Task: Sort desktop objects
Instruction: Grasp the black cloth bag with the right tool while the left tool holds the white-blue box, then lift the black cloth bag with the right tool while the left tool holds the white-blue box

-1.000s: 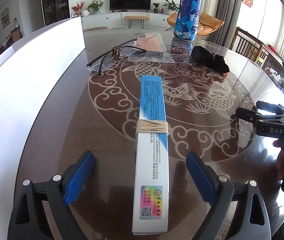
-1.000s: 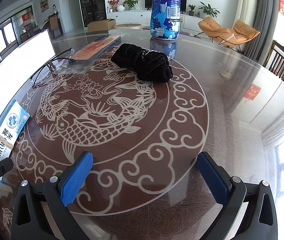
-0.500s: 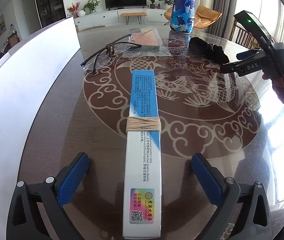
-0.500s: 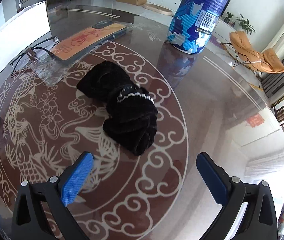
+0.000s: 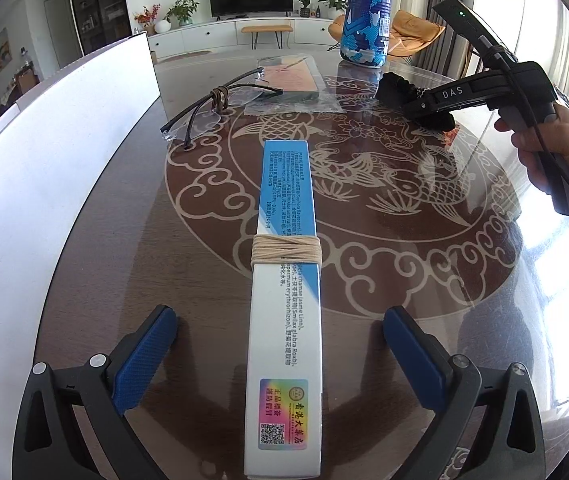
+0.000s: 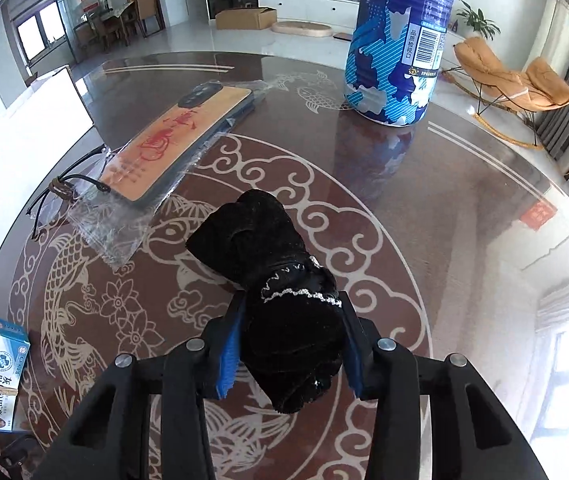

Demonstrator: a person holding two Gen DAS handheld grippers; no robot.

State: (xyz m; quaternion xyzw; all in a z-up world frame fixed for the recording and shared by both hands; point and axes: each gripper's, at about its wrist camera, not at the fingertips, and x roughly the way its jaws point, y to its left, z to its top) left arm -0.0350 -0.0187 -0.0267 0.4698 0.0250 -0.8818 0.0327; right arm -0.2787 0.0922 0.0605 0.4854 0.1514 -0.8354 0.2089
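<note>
Cloth [image 6: 284, 320], black, bunched mid-worktop [image 6: 464, 208] | my right claw [image 6: 290, 344] closing on it, pads pinching its near end for a lift | my left claw [image 5: 280, 356] wide, straddling box [image 5: 284, 320] untouched, lined up lengthwise for grabbing next

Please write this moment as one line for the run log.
left tool: open, astride long box, no contact | right tool: closing on black cloth bundle | bundle on table
</note>
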